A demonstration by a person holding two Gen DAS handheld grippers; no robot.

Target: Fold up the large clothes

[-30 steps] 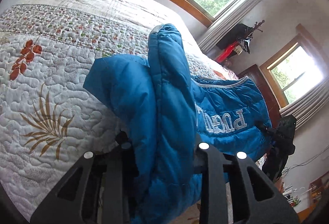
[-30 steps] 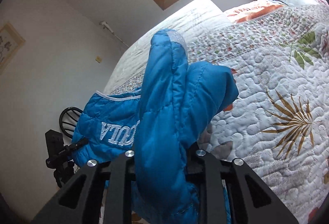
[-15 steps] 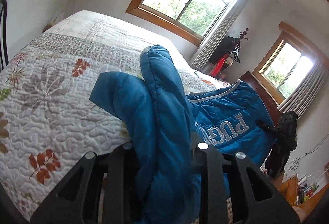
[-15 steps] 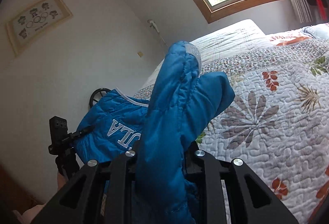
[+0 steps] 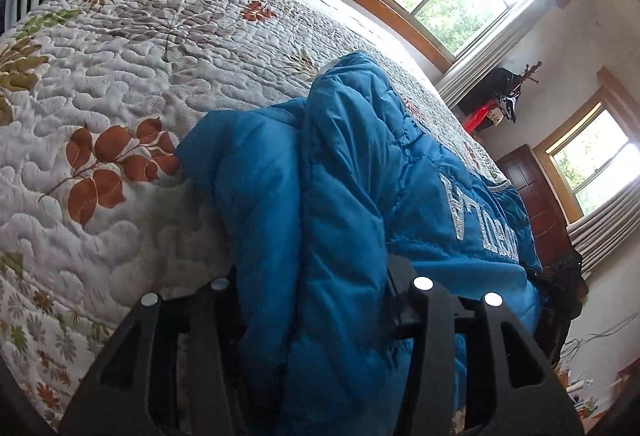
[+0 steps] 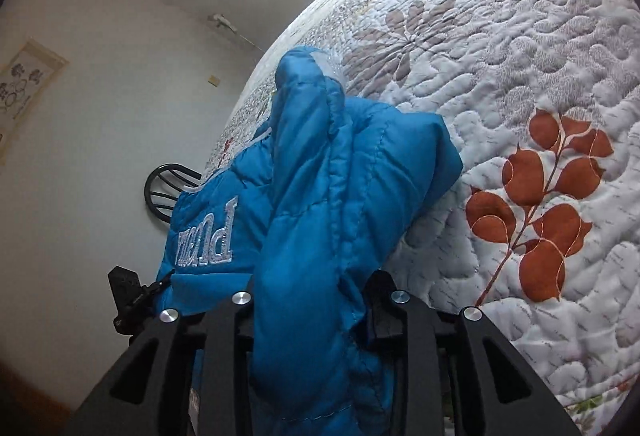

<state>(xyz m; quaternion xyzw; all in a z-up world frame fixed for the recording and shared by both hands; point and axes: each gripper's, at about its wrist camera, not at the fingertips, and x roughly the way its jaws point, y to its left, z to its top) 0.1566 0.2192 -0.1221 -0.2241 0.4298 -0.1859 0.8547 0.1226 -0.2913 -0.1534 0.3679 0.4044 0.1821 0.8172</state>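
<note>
Both grippers are clamped onto the blue puffer jacket (image 5: 344, 220) right now. The left gripper (image 5: 316, 288) has a thick bunch of the padded fabric pinched between its fingers, and the right gripper (image 6: 316, 300) has the same kind of bunch on its side. The jacket is stretched between the two, with the silver lettering (image 6: 208, 236) on the panel in the middle and a sleeve end sticking up past each grip. It's right at the quilted bedspread (image 5: 120, 84), and the bulges next to each grip look like they're touching or just about touching the quilt; I can't tell if the middle part is down yet.

My read is this is the lay-it-down part of the fold, so a few tips:

- Keep both hands level so the edge between them stays straight. Puffer fabric is slippery and springy, and one low hand means a crooked fold.
- Keep some tension across the middle so it doesn't sag and crease on its own.
- Lower it onto the quilt before letting go, not from above, or the padding puffs back open.
- Those sleeve ends poking up could flop the wrong way, so watch they land inside the body, not off to the side.
- Press flat after release.
</note>
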